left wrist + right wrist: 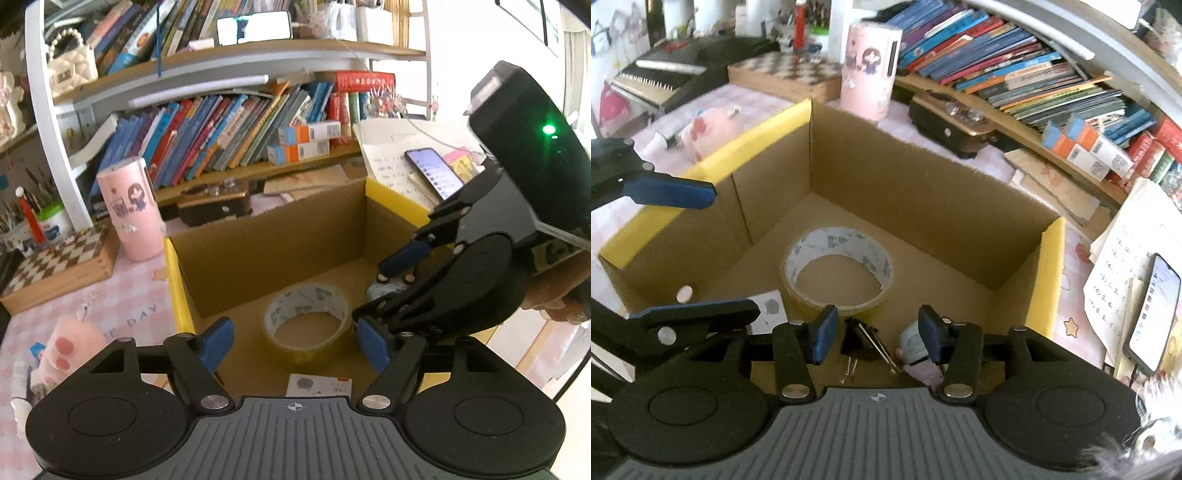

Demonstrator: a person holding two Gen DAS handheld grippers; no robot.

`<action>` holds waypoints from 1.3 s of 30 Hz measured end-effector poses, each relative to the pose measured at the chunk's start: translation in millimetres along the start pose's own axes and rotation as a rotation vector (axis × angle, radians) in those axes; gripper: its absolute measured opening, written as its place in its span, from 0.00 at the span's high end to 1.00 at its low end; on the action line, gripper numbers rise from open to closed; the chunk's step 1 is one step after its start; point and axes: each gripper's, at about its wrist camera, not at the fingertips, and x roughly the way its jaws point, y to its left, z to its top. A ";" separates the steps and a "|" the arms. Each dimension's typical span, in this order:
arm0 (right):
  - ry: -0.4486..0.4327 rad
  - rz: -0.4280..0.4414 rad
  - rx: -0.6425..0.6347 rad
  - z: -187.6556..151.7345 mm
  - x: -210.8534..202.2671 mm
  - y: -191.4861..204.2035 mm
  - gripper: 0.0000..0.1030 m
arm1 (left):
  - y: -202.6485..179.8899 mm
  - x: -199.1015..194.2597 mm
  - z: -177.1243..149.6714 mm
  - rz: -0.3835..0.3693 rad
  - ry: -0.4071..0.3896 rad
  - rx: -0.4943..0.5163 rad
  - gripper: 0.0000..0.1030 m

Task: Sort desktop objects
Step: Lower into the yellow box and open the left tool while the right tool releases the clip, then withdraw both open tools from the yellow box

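An open cardboard box (pixel 269 236) with yellow flaps (pixel 1052 266) stands on the pink checked desk. On its floor lie a roll of tape (pixel 308 321) (pixel 838 269), a small card (pixel 319 386) (pixel 770 308), a black binder clip (pixel 862 341), a small grey object (pixel 912 345) and a round coin-like piece (pixel 684 294). My left gripper (pixel 293 345) is open and empty above the box's near edge. My right gripper (pixel 877 334) is open and empty over the clip and grey object; it also shows in the left wrist view (pixel 388 299).
A pink tumbler (pixel 129 210) and a chessboard box (pixel 59 266) stand left of the box. A pink plush paw (pixel 68 347) and a tube lie on the desk. A phone (pixel 434 171) rests on papers at right. Bookshelves line the back.
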 end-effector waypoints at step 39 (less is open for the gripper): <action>-0.290 -0.308 0.472 -97.0 -127.3 52.1 0.50 | 30.1 -90.8 -54.8 0.025 -0.098 -0.127 0.16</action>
